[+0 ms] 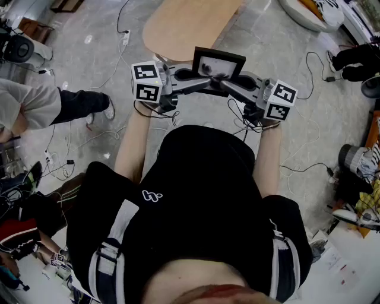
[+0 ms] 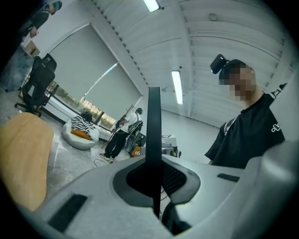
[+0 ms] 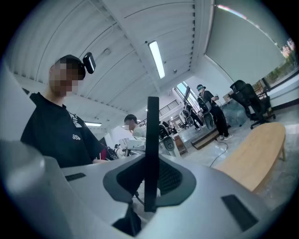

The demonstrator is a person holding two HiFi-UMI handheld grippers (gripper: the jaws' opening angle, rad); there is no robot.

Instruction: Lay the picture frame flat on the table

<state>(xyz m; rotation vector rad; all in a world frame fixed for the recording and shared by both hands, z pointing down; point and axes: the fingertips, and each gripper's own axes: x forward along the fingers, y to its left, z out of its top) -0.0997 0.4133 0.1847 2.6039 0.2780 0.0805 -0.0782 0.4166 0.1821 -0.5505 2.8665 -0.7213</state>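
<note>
In the head view a black picture frame [image 1: 218, 64] with a pale picture is held in the air in front of me, near the end of the light wooden table [image 1: 184, 24]. My left gripper [image 1: 200, 82] reaches in from the left and is shut on the frame's lower edge. My right gripper [image 1: 229, 86] comes in from the right and is shut on that same edge. In the left gripper view the picture frame [image 2: 154, 140] shows edge-on as a thin dark bar clamped between the jaws of the left gripper [image 2: 156, 186]. The right gripper view shows the picture frame [image 3: 152, 149] held the same way by the right gripper [image 3: 149, 186].
Cables [image 1: 101, 77] trail over the grey floor on both sides. A person [image 1: 65, 107] crouches at the left. A white beanbag [image 1: 309, 12] lies at the far right, and an office chair [image 2: 39, 79] stands by the window. Other people [image 3: 208, 107] are behind.
</note>
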